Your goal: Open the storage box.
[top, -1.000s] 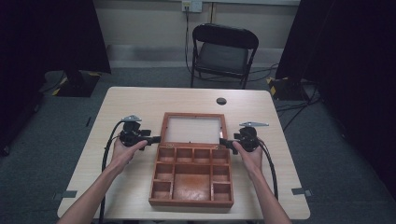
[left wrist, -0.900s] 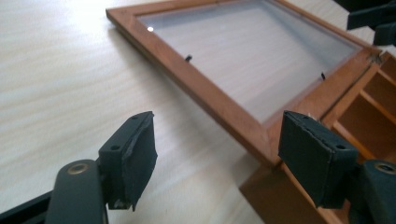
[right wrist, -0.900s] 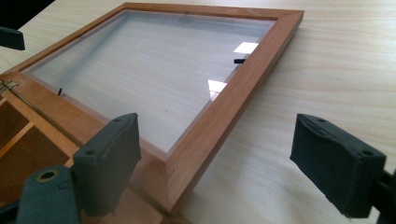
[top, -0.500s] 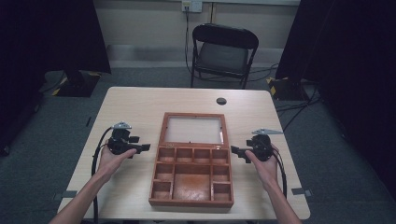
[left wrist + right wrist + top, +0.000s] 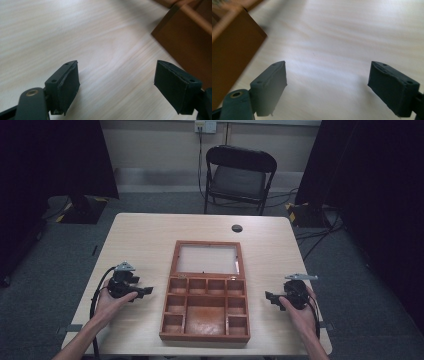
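Open wooden box (image 5: 206, 295) at the middle of the worktop (image 5: 145, 240).
Left tongs (image 5: 145, 291) and right tongs (image 5: 270, 297) flank it, well clear, both spread apart and holding nothing.

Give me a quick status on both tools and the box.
Left tool open, empty. Right tool open, empty. Wooden box lies open between them, compartments look bare. Table path unobstructed.
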Available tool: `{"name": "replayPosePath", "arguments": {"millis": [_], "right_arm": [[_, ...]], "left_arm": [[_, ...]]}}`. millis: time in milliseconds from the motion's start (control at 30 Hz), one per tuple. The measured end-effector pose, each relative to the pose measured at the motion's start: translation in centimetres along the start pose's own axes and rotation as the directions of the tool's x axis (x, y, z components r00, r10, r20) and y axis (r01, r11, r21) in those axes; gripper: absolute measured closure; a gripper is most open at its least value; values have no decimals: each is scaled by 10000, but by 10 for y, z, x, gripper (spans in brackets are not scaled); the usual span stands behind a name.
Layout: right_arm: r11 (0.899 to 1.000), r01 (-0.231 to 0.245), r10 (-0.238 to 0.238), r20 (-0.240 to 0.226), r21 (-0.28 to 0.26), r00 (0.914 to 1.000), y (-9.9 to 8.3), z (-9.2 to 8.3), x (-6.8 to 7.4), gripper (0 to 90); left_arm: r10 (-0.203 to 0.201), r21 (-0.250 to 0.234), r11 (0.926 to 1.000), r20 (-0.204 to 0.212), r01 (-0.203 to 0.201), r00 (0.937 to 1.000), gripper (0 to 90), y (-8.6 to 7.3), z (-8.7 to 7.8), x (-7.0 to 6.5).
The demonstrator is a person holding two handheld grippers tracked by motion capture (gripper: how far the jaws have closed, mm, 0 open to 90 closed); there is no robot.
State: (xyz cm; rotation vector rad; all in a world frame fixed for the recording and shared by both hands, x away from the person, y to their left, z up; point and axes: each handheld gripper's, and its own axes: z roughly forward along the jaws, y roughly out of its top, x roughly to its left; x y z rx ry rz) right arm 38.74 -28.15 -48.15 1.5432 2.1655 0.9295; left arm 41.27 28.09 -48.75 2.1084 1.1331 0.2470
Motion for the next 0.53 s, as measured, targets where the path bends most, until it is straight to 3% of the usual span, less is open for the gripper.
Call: {"name": "replayPosePath", "arguments": {"millis": [100, 133, 200, 333, 533], "right_arm": [[9998, 80, -87, 383, 177, 9992, -8, 0, -3, 137], [9997, 223, -226, 608, 56, 9979, -11, 1, -2, 138], [9978, 667, -667, 1012, 30, 9926, -14, 3, -1, 127], [9970, 581, -520, 1128, -519, 9923, -20, 5, -1, 79], [9964, 483, -395, 1234, -697, 9916, -22, 6, -1, 51]], "left_arm": [[149, -165, 9997, -230, -153, 9996, 202, -6, 0, -2], [360, -164, 9992, -371, -366, 9987, 202, -7, 0, -4], [907, -132, 9956, -1021, -925, 9906, 195, -8, 3, -7], [825, -714, 9930, -1558, -945, 9843, 133, -14, 9, -12], [822, -714, 9930, -1550, -941, 9845, 131, -14, 9, -12]]}}
